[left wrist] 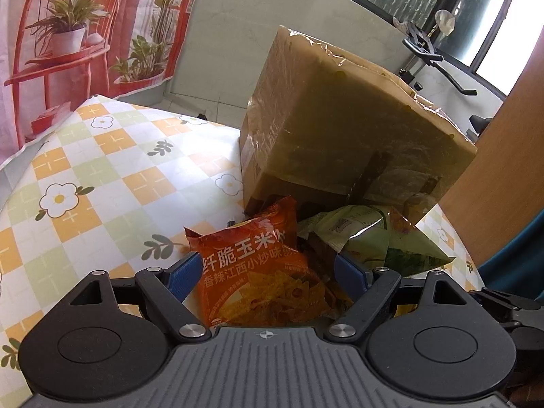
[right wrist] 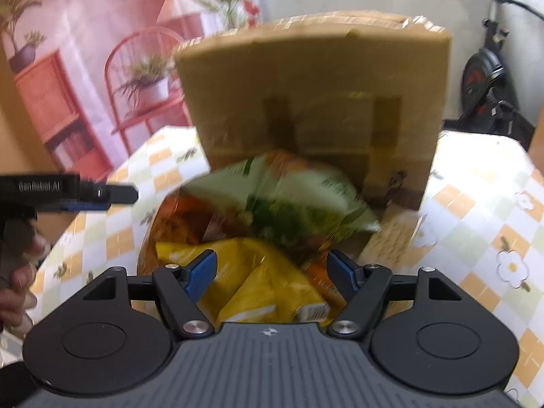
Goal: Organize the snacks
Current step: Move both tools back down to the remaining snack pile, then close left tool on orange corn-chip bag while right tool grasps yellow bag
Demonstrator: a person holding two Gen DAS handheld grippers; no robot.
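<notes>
A taped cardboard box [left wrist: 343,129] stands tilted on the checked tablecloth, its opening facing the snacks. In the left wrist view an orange-red chip packet [left wrist: 258,268] lies between the open blue fingers of my left gripper [left wrist: 268,268], with a green packet [left wrist: 374,238] to its right. In the right wrist view the box [right wrist: 312,102] stands ahead; a green packet [right wrist: 289,197], an orange packet [right wrist: 176,217] and a yellow packet [right wrist: 265,282] lie piled before it. My right gripper [right wrist: 272,272] is open over the yellow packet. My left gripper [right wrist: 102,193] shows at the left.
The flowered tablecloth [left wrist: 102,176] covers the table. A printed backdrop with red shelves [left wrist: 68,40] hangs behind. An exercise bike [right wrist: 486,81] stands at the right, beyond the table. A wooden panel [left wrist: 503,176] rises at the right.
</notes>
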